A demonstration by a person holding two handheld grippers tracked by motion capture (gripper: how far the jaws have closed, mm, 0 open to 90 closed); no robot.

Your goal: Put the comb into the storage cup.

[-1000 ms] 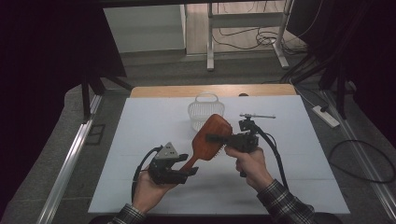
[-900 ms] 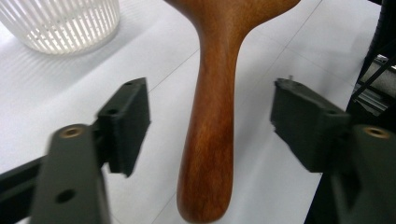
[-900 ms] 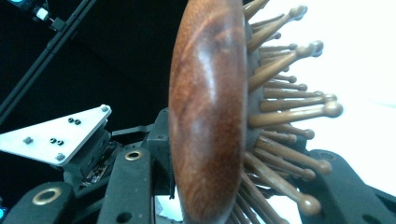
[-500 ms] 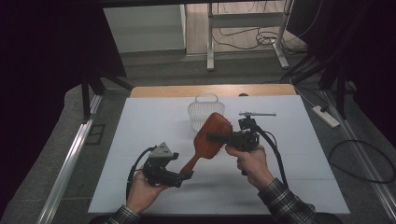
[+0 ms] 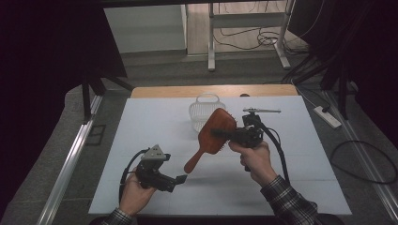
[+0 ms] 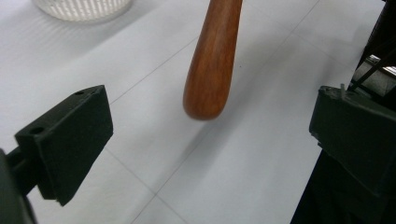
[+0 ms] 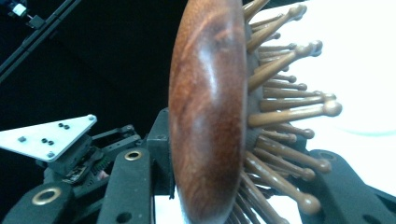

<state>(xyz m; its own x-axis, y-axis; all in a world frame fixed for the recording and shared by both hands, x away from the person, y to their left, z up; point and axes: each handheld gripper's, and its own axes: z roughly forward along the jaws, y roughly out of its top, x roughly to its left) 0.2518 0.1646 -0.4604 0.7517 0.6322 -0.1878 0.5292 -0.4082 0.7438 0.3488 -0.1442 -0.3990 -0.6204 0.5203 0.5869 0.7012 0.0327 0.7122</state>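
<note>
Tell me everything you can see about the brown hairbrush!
The hairbrush looks like reddish-brown polished wood, with a wide oval head, a rounded handle and pale wooden bristles tipped with little balls. The right gripper is shut on its head and holds it above the white table, handle slanting down toward the open left gripper, which isn't touching it.

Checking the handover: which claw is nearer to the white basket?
Right. The right claw, clamped on the wooden hairbrush, sits just in front of the white basket. The left claw is open, farther back toward the person, beyond the brush's handle end.
</note>
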